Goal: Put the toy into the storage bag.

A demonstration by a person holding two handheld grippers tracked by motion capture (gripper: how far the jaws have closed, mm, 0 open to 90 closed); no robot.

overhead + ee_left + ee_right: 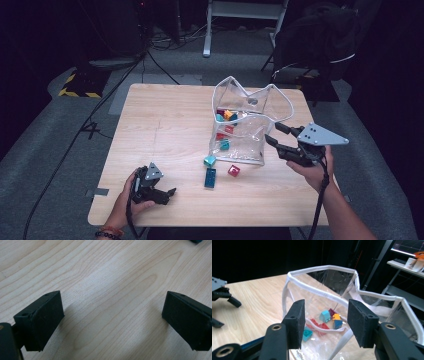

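Observation:
A clear plastic bag (pixel 255 142) with white trim stands open on the wooden table (pixel 165 125), with several coloured bricks (pixel 226 116) inside. In front of it lie a teal brick (pixel 209 160), a long dark blue brick (pixel 210 177) and a red brick (pixel 233 170). My right gripper (pixel 275 133) is open just right of the bag; in the right gripper view its jaws (pixel 325 320) frame the bag's rim (pixel 312 290) without pressing it. My left gripper (pixel 169 194) rests low near the front edge, open, with bare wood between its jaws (pixel 112 315).
A dark chair with a bag (pixel 320 40) stands behind the table's far right corner. Cables (pixel 125 75) run over the grey floor at the left. White desk legs (pixel 207 30) rise at the back. The left gripper (pixel 222 295) appears far left in the right gripper view.

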